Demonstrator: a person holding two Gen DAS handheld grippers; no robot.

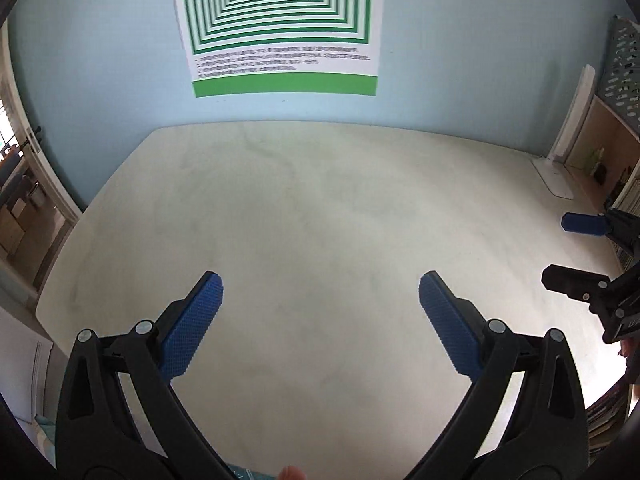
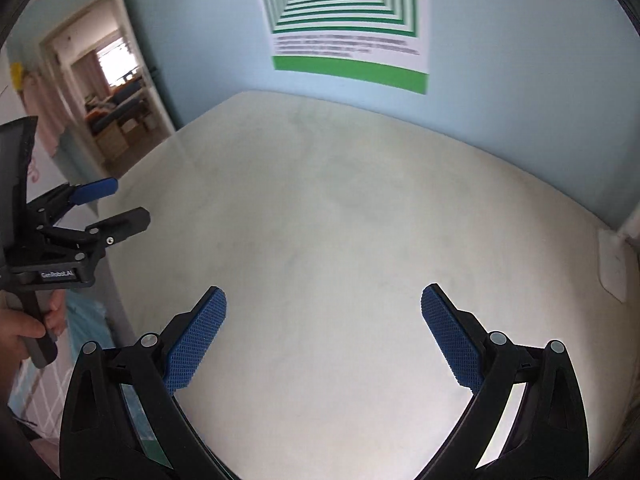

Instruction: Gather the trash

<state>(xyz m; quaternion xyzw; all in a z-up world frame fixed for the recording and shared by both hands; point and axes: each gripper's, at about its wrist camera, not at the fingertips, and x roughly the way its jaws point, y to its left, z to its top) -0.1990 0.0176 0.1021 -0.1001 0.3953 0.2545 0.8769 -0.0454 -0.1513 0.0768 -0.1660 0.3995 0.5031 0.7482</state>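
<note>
My left gripper (image 1: pixel 320 280) is open and empty above a pale marbled table (image 1: pixel 320 208). My right gripper (image 2: pixel 323 296) is open and empty above the same table (image 2: pixel 340 200). The right gripper also shows at the right edge of the left wrist view (image 1: pixel 560 252), and the left gripper at the left edge of the right wrist view (image 2: pixel 128 202), both with jaws apart. No trash shows in either view.
A green-striped poster (image 1: pixel 280 20) hangs on the light blue wall behind the table. A white stand base (image 1: pixel 556 178) and shelves (image 1: pixel 608 140) sit at the table's right end. A doorway (image 2: pixel 112 92) opens at the left.
</note>
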